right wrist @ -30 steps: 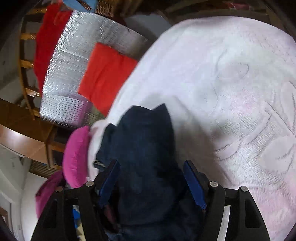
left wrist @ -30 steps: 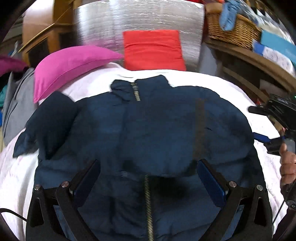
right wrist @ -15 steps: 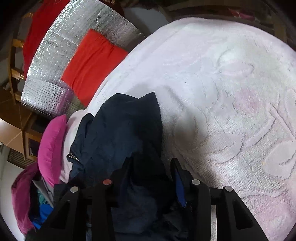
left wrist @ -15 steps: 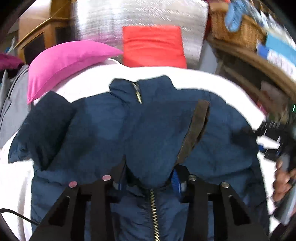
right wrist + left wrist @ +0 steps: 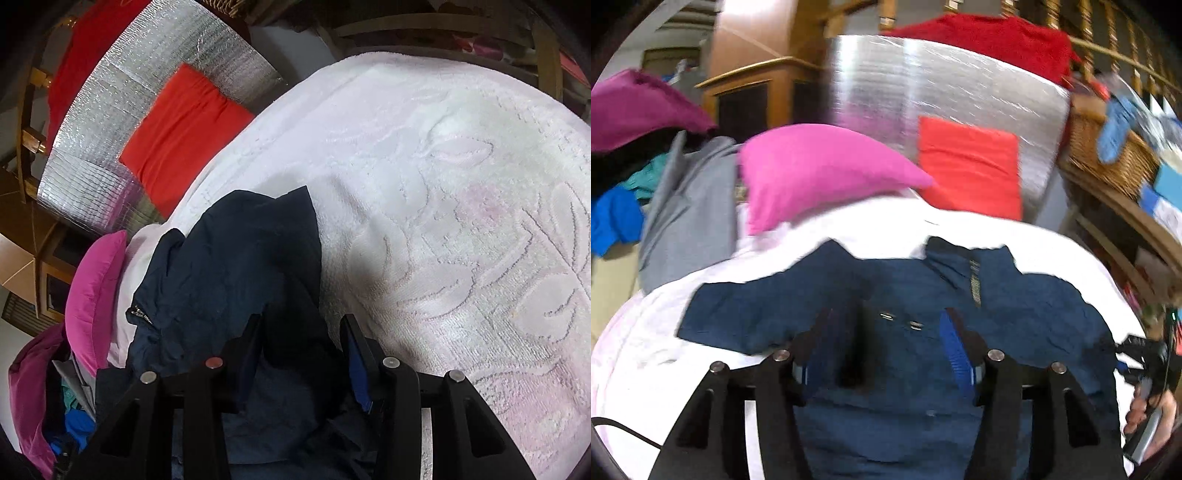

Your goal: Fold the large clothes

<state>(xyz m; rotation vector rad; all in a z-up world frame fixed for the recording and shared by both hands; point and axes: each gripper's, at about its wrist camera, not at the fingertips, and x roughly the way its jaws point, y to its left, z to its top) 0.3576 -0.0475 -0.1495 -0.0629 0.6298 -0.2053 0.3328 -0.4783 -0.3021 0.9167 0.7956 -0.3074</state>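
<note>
A navy zip-up jacket [image 5: 1034, 314] lies spread on the white blanket [image 5: 886, 221], collar toward the pillows. My left gripper [image 5: 890, 332] hovers over its middle with the jaws opening. A fold of navy fabric with two metal snaps sits between the fingers, and the blue pad [image 5: 955, 350] shows bare. In the right wrist view, my right gripper [image 5: 303, 328] is shut on a bunch of the jacket [image 5: 229, 258] at its edge. That right gripper [image 5: 1137, 354] and a person's hand also show at the left wrist view's right edge.
A pink pillow [image 5: 820, 170] and a red cushion [image 5: 967, 170] lean on a silver foil panel [image 5: 942, 81] at the bed's head. Loose clothes [image 5: 683, 192] pile up at the left. A wicker basket [image 5: 1108, 147] sits on shelves at the right. Bare patterned blanket [image 5: 443, 184] stretches right of the jacket.
The left gripper closed on the jacket's hem by the zip, then carried it up toward the collar and widened. The right gripper closed on the jacket's edge and stayed put.
</note>
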